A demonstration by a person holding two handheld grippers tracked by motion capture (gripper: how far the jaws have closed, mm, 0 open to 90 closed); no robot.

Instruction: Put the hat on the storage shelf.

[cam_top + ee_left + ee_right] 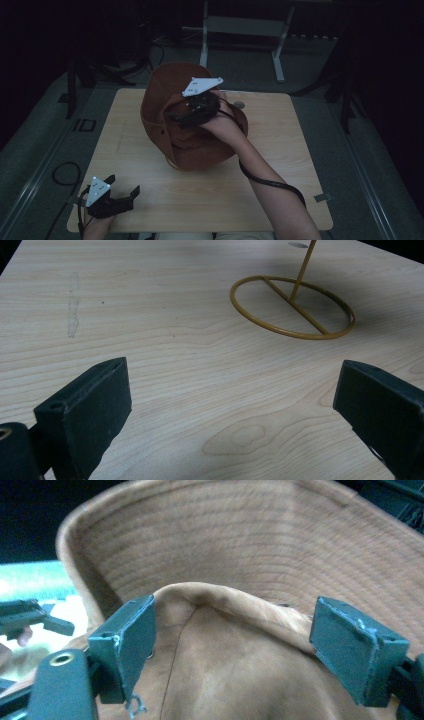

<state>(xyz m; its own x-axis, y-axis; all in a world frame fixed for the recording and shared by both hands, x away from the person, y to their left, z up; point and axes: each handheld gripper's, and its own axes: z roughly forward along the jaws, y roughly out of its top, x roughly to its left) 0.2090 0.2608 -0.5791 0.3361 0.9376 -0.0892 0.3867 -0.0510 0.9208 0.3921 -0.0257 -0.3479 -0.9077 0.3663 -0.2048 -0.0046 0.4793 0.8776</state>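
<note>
A brown brimmed hat [200, 150] sits in the middle of the wooden table [280, 165]. It rests on a gold wire stand whose ring base [300, 308] lies on the wood in the left gripper view. My right gripper [177, 115] is pressed against the hat's upper side. In the right gripper view it [232, 625] stands open, with a fold of the crown [225, 670] between its jaws and the stitched brim [225, 545] rising behind. My left gripper [122, 185] hovers at the table's near left corner, open [230, 380], with nothing in it.
A small round mark [239, 105] sits on the table just behind the hat. A grey tape tab [322, 197] lies near the right front corner. Metal frame legs [280, 55] stand beyond the far edge, and a cable loop [65, 172] lies on the floor at left.
</note>
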